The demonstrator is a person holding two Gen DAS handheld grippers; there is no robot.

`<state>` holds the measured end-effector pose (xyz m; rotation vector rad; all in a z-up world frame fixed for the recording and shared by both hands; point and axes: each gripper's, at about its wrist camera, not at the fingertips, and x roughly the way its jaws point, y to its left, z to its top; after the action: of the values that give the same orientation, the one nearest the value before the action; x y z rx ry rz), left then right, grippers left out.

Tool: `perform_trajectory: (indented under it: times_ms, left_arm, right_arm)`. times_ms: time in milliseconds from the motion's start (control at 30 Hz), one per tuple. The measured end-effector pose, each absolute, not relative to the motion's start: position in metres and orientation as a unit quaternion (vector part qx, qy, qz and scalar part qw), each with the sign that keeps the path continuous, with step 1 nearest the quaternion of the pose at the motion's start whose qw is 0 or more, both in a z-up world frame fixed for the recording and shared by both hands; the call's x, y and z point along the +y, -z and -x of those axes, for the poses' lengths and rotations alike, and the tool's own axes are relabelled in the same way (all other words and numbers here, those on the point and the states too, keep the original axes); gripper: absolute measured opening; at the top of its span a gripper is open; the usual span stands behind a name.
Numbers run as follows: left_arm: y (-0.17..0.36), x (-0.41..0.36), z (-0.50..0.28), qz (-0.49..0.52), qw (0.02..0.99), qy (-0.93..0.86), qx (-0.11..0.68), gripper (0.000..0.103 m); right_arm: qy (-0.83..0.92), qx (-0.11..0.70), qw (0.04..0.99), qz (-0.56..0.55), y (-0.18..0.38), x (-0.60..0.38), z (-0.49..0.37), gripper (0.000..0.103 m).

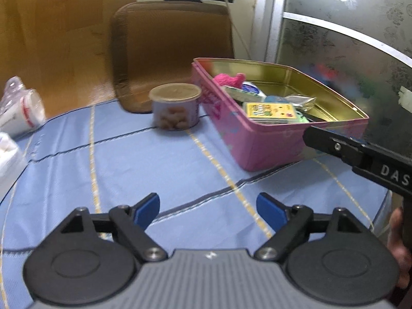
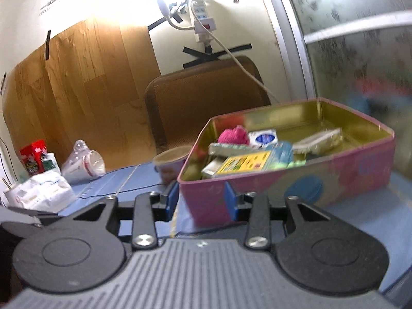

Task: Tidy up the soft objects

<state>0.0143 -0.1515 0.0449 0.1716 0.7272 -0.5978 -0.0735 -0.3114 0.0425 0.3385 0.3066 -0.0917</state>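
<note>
Pink metal tin (image 2: 296,180), gold-lined, sitting crammed with soft bits; I'm holding left tool (image 1: 208,209) wide open, right tool (image 2: 200,200) part-open, both empty. Risking right tool clipping tin corner, shoving it across blue desk cloth (image 1: 128,167).

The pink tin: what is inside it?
Inside the pink tin lie a pink fluffy item, a yellow packet, a white-and-blue packet and several more small packets, piled together. Whatever lies under the pile is covered; the far half shows bare gold metal.
</note>
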Motion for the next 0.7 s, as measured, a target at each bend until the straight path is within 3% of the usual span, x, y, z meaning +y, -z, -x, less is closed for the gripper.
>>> perform_trajectory:
  times_ms: [67, 200, 600, 700]
  left_arm:
    - [-0.045, -0.146, -0.013, -0.078, 0.89, 0.279, 0.351, 0.096]
    - [-0.048, -0.139, -0.006, -0.084, 0.897, 0.265, 0.343, 0.102]
    - [-0.047, -0.13, 0.003, -0.1, 0.904, 0.232, 0.346, 0.103]
    - [-0.048, -0.128, 0.005, -0.104, 0.907, 0.223, 0.341, 0.103]
  right_arm:
    - [0.046, 0.153, 0.972, -0.175, -0.041, -0.305, 0.076, 0.044]
    - [0.043, 0.154, 0.971, -0.18, -0.044, -0.296, 0.082, 0.048]
    - [0.031, 0.152, 0.97, -0.187, -0.052, -0.282, 0.093, 0.054]
    - [0.033, 0.149, 0.97, -0.188, -0.053, -0.281, 0.096, 0.059]
